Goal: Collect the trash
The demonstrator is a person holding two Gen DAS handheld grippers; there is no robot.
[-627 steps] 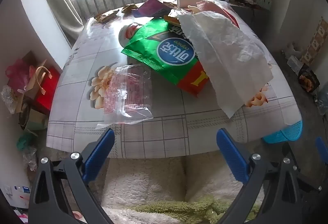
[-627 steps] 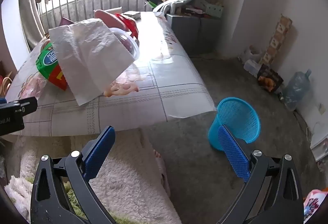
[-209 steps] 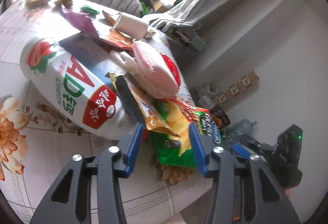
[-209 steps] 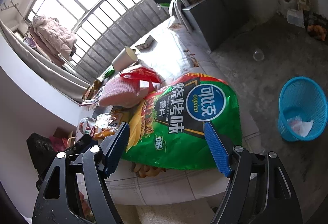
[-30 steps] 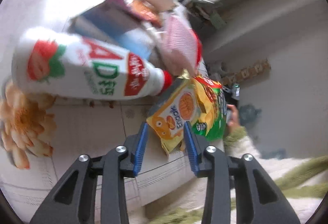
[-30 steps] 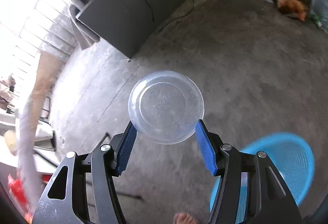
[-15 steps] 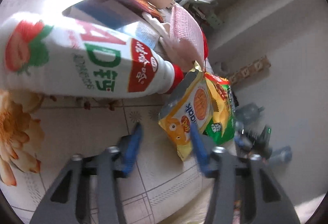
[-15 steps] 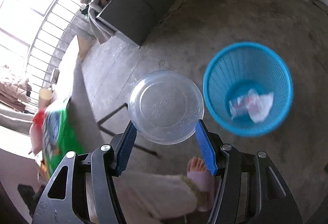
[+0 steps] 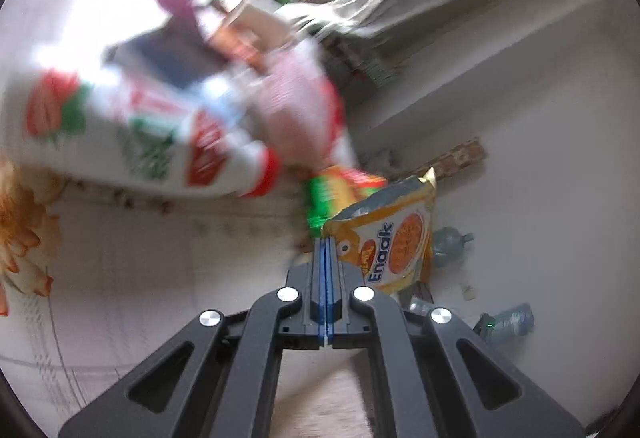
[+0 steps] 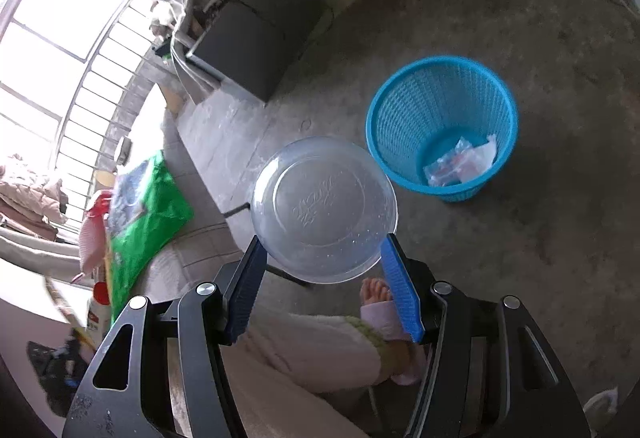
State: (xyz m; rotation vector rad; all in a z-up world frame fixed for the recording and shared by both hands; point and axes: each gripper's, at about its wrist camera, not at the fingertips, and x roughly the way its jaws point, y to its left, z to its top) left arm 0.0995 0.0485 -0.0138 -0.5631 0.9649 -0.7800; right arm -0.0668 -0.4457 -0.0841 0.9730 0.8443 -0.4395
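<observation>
Ahead and to the left of the left gripper [image 9: 326,244], motion blur smears the big white bottle [image 9: 132,133] and the pile of wrappers [image 9: 248,45] beyond it, so their print cannot be read. Its pinched pads [image 9: 320,266] cover the near corner of the yellow snack bag [image 9: 396,238]. Below the right gripper [image 10: 322,268], its frame hides part of the person's foot [image 10: 380,302].

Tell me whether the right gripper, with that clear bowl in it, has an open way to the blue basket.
Probably yes. The right gripper is shut on the clear bowl in the air, and only bare floor lies between it and the blue basket, whose mouth stands open, with some plastic wrapping at the bottom.
</observation>
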